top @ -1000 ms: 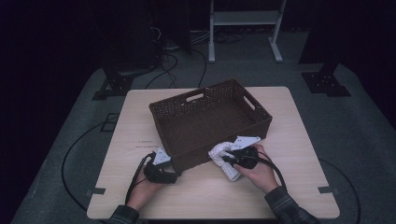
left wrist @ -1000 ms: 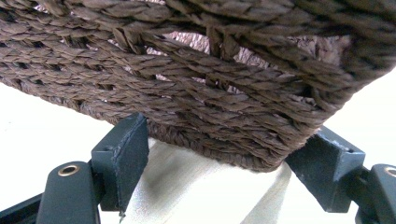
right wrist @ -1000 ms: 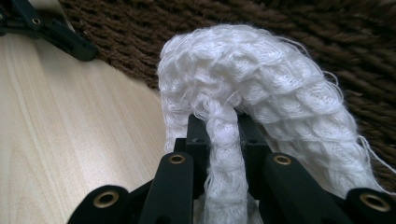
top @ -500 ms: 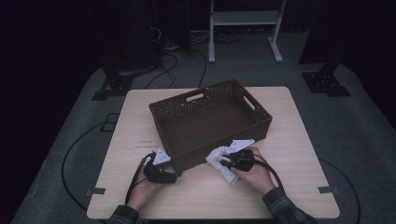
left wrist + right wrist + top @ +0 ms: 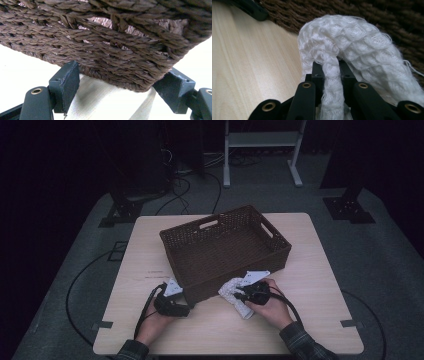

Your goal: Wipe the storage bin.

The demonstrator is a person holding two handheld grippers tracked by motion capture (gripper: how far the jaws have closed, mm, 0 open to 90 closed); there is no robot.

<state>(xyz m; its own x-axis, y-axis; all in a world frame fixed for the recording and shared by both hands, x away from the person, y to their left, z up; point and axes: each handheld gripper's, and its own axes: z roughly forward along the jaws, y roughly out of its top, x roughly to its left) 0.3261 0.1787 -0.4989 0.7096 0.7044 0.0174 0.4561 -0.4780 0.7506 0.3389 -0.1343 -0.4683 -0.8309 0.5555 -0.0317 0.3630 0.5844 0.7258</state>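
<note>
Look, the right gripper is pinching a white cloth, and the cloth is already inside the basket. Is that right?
Not quite. The right gripper does pinch the white cloth, but the cloth is not inside the basket. It is outside, on the table against the basket's near wall. The high view shows this.

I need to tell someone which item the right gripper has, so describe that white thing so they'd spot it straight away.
Start at the wooden table and find the big brown woven basket in its middle. Just outside the basket's near wall, toward the person, the right gripper is shut on a crumpled white cloth. Its soft, bumpy waffle-like weave and white colour set it apart from the dark stiff basket and black grippers.
</note>
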